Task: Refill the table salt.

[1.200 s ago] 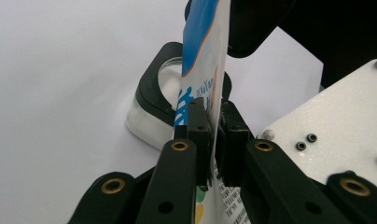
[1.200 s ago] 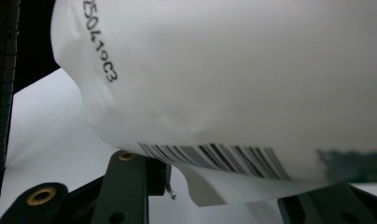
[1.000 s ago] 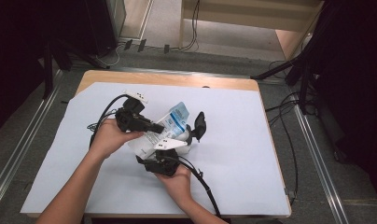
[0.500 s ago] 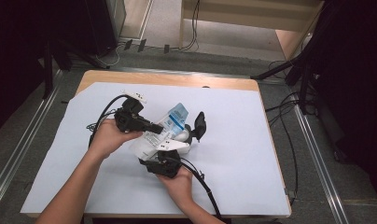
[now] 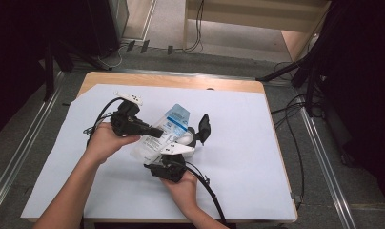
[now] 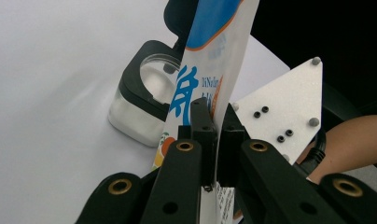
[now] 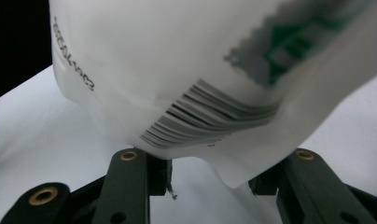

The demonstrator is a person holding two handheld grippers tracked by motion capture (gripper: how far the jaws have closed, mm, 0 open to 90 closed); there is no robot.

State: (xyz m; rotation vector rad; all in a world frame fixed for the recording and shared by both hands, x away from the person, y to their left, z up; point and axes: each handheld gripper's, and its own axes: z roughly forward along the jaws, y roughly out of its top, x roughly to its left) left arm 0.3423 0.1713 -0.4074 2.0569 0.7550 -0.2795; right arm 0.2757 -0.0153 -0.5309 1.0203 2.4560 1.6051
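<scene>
A white pouch (image 5: 170, 125) with a blue top and printed label is held tilted above the table, between both grippers. My left gripper (image 5: 157, 132) comes in from the left and is shut on the pouch's (image 6: 214, 60) thin side edge, its pads (image 6: 201, 116) pinching the film. My right gripper (image 5: 174, 151), under its grey plate, points away from the person, and its jaws clasp the bulging bottom of the pouch (image 7: 191, 70) with the barcode. Just beyond the pouch a small clear jar (image 6: 144, 93) of white contents stands on the table, with its black lid (image 5: 204, 129) flipped open.
A white sheet (image 5: 257, 157) covers the wooden table (image 5: 181, 82). Black cables (image 5: 207, 188) trail from both grippers toward the person. Metal rails (image 5: 324, 157) and more cables run along the floor on both sides of the table.
</scene>
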